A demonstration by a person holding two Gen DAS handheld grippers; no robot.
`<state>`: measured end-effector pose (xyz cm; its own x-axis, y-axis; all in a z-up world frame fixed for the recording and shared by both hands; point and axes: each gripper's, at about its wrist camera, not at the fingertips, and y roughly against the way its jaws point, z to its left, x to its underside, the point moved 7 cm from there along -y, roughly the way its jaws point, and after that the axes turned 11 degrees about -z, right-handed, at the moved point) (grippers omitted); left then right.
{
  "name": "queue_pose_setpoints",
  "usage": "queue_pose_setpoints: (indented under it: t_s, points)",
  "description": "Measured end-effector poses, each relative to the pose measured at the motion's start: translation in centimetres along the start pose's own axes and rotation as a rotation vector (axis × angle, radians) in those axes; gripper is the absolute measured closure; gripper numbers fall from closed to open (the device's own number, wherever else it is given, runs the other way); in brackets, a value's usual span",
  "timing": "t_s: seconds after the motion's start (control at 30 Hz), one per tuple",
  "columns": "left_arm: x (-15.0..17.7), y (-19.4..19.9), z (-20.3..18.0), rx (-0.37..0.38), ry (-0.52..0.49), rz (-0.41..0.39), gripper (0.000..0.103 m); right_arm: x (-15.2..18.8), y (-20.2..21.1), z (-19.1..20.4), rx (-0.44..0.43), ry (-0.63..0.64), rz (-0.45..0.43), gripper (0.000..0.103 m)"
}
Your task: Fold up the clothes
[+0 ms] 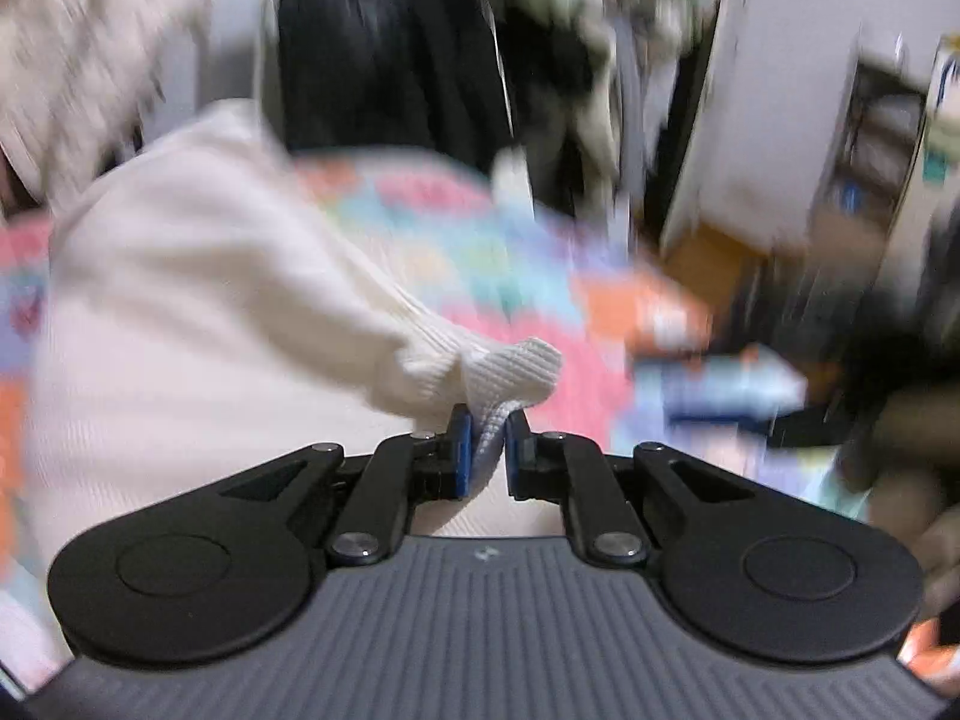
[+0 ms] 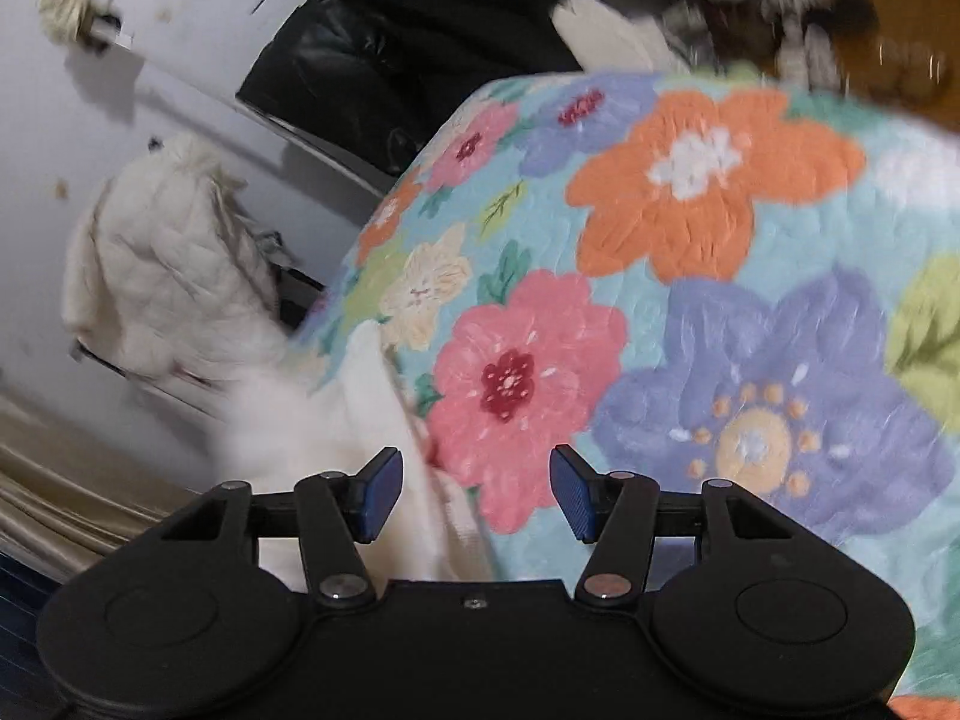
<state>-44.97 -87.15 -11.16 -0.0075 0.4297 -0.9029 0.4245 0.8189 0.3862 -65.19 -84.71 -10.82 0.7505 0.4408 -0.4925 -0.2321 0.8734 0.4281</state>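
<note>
Left wrist view shows the left tongs [image 1: 487,438] clenched on the ribbed cuff [image 1: 510,372] of one cream sweater [image 1: 198,300], probably so the sleeve can be drawn across the body for a fold; the picture is blurred, so how flat the sweater lies is hard to tell. It rests on a flowered quilt [image 1: 480,240] covering what seems a bed. In the right wrist view the right tongs [image 2: 475,492] stand released, holding nothing, poised over the quilt's edge [image 2: 660,300] just beside a strip of the same sweater [image 2: 372,420], likely ready to pinch it. One sweater, one quilt, two tongs
</note>
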Motion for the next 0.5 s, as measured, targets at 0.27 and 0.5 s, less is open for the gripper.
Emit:
queue_pose_setpoints:
  t_s: [0.27,0.5]
  points:
    - [1.6,1.9,1.2,-0.008,0.122,-0.04,0.093,1.9,-2.0,3.2,-0.104,0.016,0.067,0.043]
    - [-1.1,4.2,-1.0,0.076,0.109,-0.105,0.093,2.4,-2.9,3.2,-0.135,-0.034,0.067,0.043]
